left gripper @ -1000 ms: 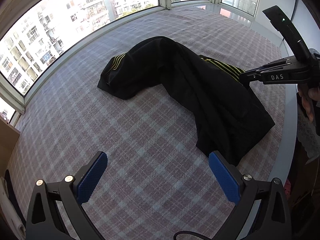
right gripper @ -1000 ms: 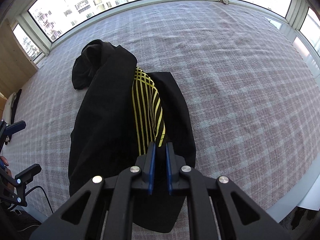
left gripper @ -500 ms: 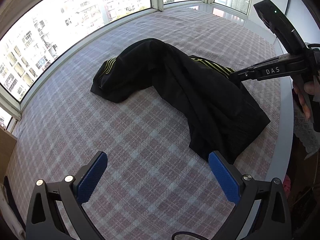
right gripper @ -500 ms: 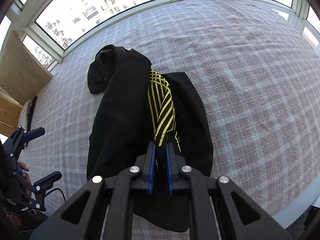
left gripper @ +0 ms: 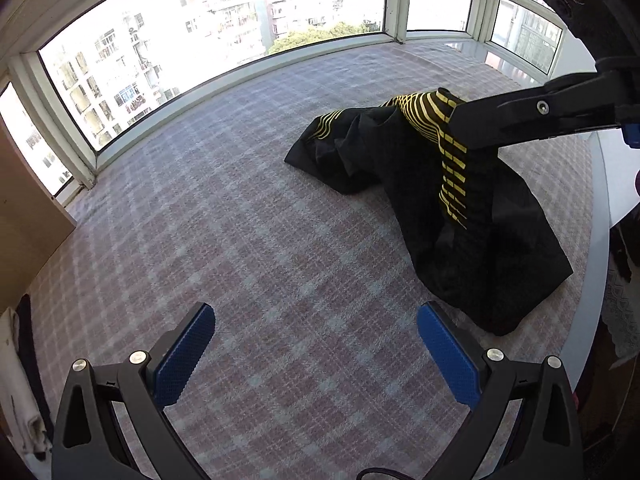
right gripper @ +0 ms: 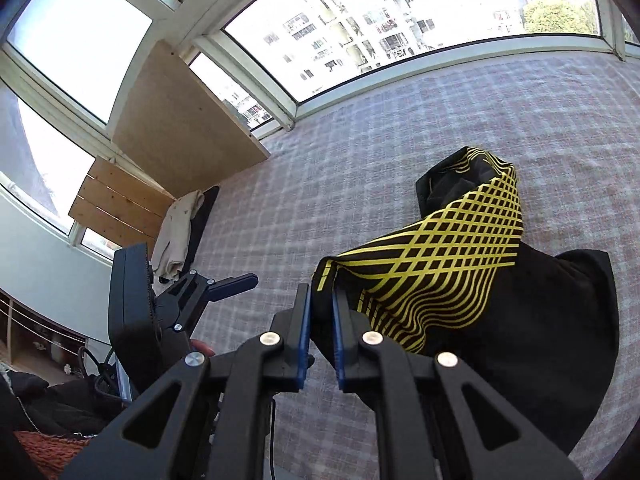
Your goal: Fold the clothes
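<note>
Right wrist view: my right gripper [right gripper: 321, 336] is closed on a fold of the garment [right gripper: 500, 312], its 2 blue pads [right gripper: 305, 332] pinching black cloth just below the yellow lattice print. From the pinch the garment hangs down and to the right, with its far end bunched on the bedspread [right gripper: 360, 184]. At left, my left gripper [right gripper: 224, 284] is seen from the side, over the bedspread. Beyond it a beige cloth [right gripper: 176, 236] lies against a wooden board [right gripper: 180, 120] that leans on the window frame [right gripper: 200, 12].

Left wrist view: my left gripper [left gripper: 316, 350] is wide open, with its 2 blue pads [left gripper: 184, 354] far apart and only the checked bedspread [left gripper: 240, 220] showing between them; it holds nothing. The garment [left gripper: 472, 216] lies to the upper right, well apart from the left pad and near the right pad. My right gripper [left gripper: 460, 128] enters from the right edge and holds the garment's printed part off the bed, so the cloth forms a peak there and drapes down on both sides to the bedspread. Its near lower edge rests close to the bed's right border. Behind the bed, windows [left gripper: 200, 32] show apartment blocks and a treetop outside.
</note>
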The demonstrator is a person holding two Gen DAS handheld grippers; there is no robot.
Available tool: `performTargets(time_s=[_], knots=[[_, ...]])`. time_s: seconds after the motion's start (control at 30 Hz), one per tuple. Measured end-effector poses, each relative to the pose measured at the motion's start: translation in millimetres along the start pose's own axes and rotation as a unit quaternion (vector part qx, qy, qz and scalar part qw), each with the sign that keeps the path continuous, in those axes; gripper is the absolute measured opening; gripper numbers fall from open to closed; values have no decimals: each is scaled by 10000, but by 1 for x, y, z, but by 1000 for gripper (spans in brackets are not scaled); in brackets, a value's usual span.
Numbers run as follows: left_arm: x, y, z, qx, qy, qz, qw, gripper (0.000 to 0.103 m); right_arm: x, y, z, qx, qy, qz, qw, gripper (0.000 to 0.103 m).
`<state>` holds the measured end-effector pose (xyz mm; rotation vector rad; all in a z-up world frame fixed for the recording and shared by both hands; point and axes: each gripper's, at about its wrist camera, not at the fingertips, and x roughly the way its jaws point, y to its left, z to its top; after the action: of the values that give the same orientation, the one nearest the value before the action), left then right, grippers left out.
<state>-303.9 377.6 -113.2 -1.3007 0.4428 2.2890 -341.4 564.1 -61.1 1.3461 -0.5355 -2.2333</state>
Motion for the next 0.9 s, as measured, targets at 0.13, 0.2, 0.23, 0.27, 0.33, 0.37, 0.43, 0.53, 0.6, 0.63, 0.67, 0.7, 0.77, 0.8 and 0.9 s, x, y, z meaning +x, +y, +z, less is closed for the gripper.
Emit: performTargets(time_s=[0.13,0.2,0.23,0.27,0.33,0.37,0.43,0.53,0.6,0.63,0.67,0.7,0.77,0.8,0.9], knots=[[-5,59,-32,-615,148,361,9973,102,72,42,19,-378,499,256,9977,10],[0,84,-43,-908,279,445,9945,102,115,56,24,-488,1042,-61,9933,13],[2,93,-46,-964,292,496,9937,102,131,60,24,-476,1361,-229,9893,14],[3,98,-48,-961,288,550,9934,102,138,62,22,-541,1539,-349,9860,15],[7,108,-49,-927,270,635,9933,102,140,67,16,-737,1658,-541,9819,15],[10,109,-47,-869,269,604,9940,102,131,68,13,-798,1559,-630,9825,18],[19,110,-39,-777,323,451,9954,102,112,69,8,-915,1362,-799,9832,39],[30,106,-27,-608,378,230,9972,102,94,67,8,-670,1184,-536,9893,62],[32,99,-21,-339,364,365,9981,102,85,65,11,-318,1050,-246,9937,62],[34,96,-19,-189,335,477,9981,102,77,66,11,-308,832,-436,9951,62],[34,94,-18,-13,272,636,9976,102,67,66,6,-479,665,-819,9933,62],[36,92,-18,174,208,774,9966,102,58,65,1,-648,496,-1200,9894,62],[46,92,-18,517,151,937,9941,102,37,54,-16,-765,195,-1935,9779,62],[51,93,-18,684,131,1003,9925,100,25,44,-27,-721,65,-2278,9710,62],[65,91,-21,1096,151,943,9894,91,-11,8,-72,-261,-137,-2728,9616,61]])
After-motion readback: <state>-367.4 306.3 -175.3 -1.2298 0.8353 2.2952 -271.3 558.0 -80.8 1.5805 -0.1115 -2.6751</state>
